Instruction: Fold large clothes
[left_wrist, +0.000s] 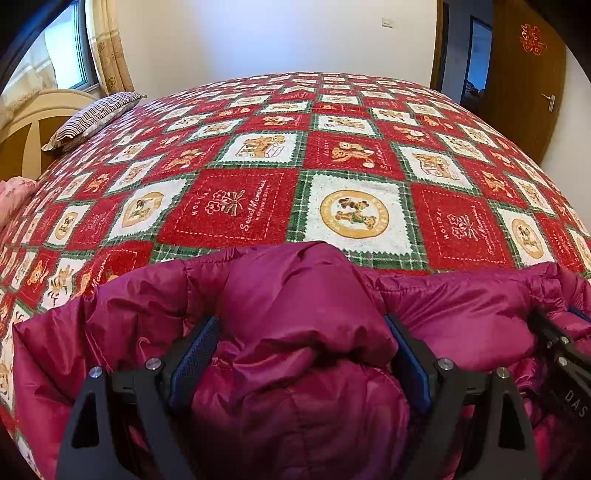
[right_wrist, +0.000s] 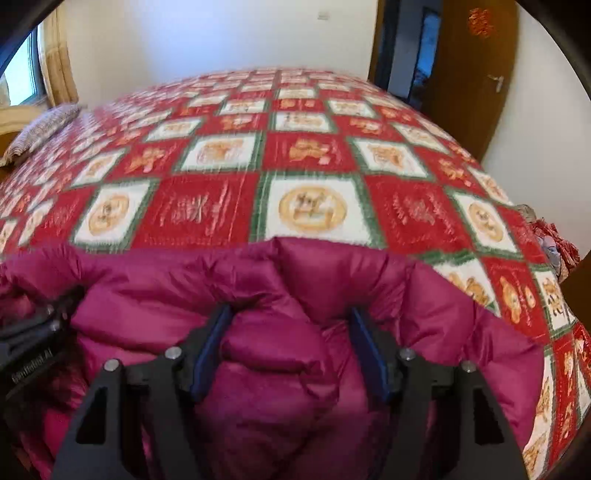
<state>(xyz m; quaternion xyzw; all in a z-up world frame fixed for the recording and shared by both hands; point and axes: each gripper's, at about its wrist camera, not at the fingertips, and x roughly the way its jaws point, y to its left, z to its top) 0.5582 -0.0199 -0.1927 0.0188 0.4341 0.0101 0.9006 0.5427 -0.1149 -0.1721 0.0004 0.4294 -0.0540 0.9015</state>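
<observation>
Both claws (left_wrist: 301, 354) (right_wrist: 291, 347) on magenta puffer jacket (left_wrist: 295, 295), lengthwise across bedspread (left_wrist: 258, 166).

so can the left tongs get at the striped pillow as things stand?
Probably not: the left tongs are clamped on the magenta puffer jacket, and the striped pillow lies far across the bed, by the headboard.

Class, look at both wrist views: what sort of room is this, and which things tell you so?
Most likely a home bedroom. A bed covered by a red teddy-bear patchwork blanket fills the view, a striped pillow lies by the headboard, and there is a curtained window.
</observation>
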